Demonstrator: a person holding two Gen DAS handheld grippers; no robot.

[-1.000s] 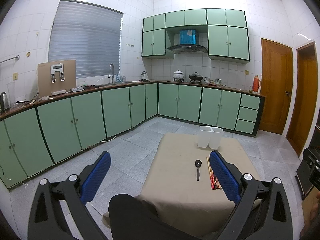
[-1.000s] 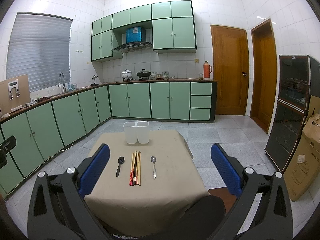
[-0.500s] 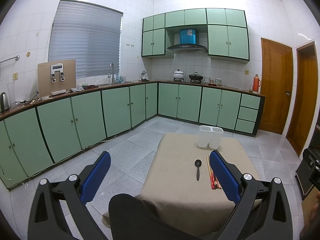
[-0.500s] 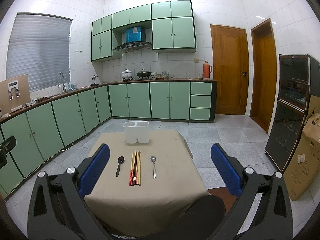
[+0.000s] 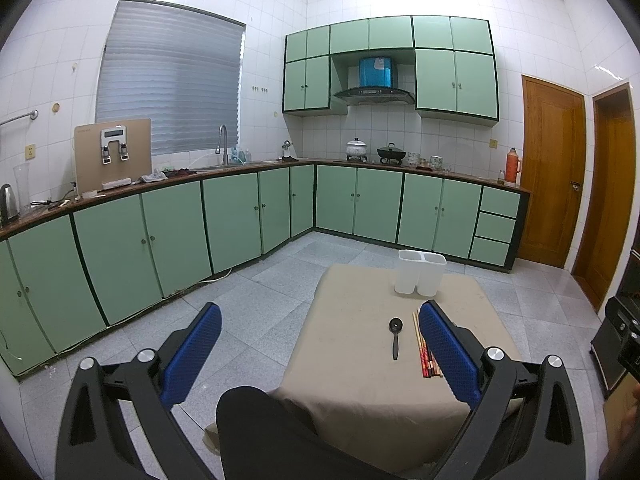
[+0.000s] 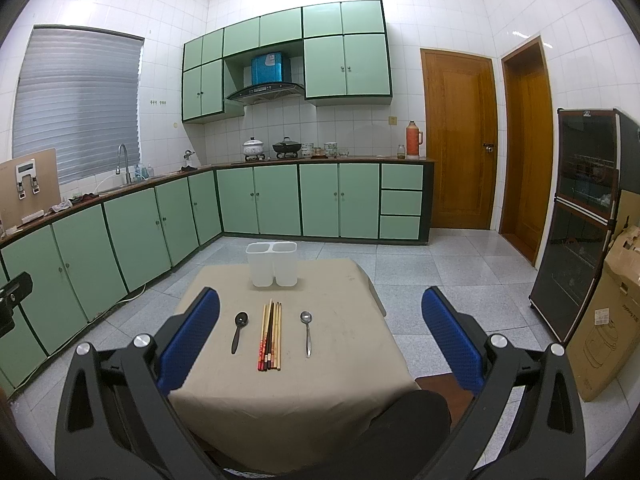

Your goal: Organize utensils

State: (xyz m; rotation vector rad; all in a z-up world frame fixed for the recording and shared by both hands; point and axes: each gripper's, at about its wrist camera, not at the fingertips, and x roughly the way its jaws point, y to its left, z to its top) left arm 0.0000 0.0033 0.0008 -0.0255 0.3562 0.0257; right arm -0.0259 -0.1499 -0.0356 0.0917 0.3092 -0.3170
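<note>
Left wrist view
- Left gripper (image 5: 320, 344): I see its blue fingers (image 5: 192, 354) spread wide apart with nothing between them, held above the floor and the near edge of the counter.
- Counter (image 5: 360, 376): a small one under a beige cloth, standing right of centre from here.
- Black spoon (image 5: 395, 337): flat on the cloth, bowl toward the far side.
- Chopsticks (image 5: 422, 344): a bundle just right of the black spoon, partly hidden behind my right-hand finger.
- Utensil holder (image 5: 420, 278): white, two compartments, upright at the far edge of the counter; I cannot tell what is inside.

Right wrist view
- Right gripper (image 6: 320, 340): fingers (image 6: 450, 338) wide apart and holding nothing, raised above the near side of the counter (image 6: 332, 384).
- Black spoon (image 6: 239, 331): leftmost in the row, apart from the chopsticks.
- Chopsticks (image 6: 271, 336): several pairs lying side by side in the middle, pointing toward the holder.
- Metal spoon (image 6: 307, 332): right of the chopsticks, apart from them, bowl toward the far side.
- Utensil holder (image 6: 273, 264): upright beyond the row, well apart from all three; both compartments look empty from here.
</note>
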